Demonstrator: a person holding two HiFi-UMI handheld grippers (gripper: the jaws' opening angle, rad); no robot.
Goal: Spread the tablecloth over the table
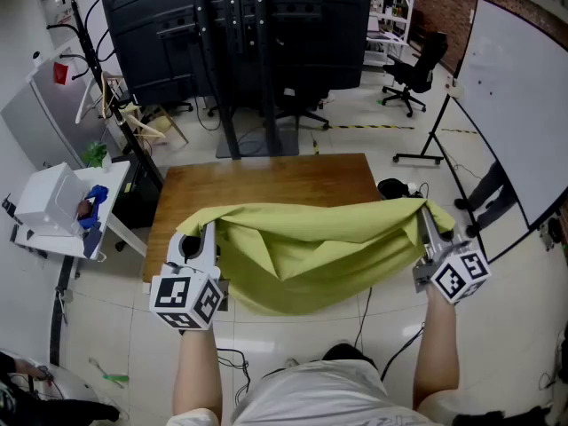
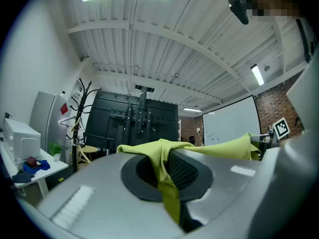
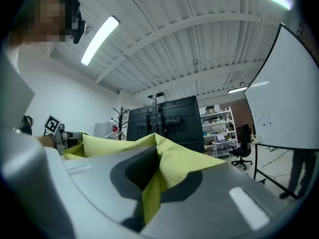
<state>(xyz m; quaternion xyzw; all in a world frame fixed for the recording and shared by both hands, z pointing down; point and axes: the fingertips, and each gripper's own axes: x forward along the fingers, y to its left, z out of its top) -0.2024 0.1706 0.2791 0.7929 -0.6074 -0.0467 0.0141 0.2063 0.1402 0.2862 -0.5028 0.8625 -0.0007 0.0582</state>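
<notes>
Left gripper (image 1: 209, 229), right gripper (image 1: 424, 211), tablecloth (image 1: 311, 247) between

The left gripper (image 1: 209, 230) and right gripper (image 1: 425, 213) hold the green tablecloth (image 1: 311, 251) above the wooden table (image 1: 266, 181).

One tablecloth (image 1: 302, 251) out there, yellow-green, just the one. One wooden worktop (image 1: 266, 180). Two grippers on show, the left gripper (image 1: 209, 231) and the right gripper (image 1: 425, 213), and two marker cubes to match: the left cube (image 1: 186, 298) and the right cube (image 1: 461, 276). Round the room now: one whiteboard (image 1: 524, 96), one black office chair (image 1: 417, 65), one coat rack (image 1: 93, 56), one big black screen stand (image 1: 257, 34), one white side table (image 1: 53, 240), one white box (image 1: 49, 198), and one small green plant (image 1: 95, 153).
</notes>
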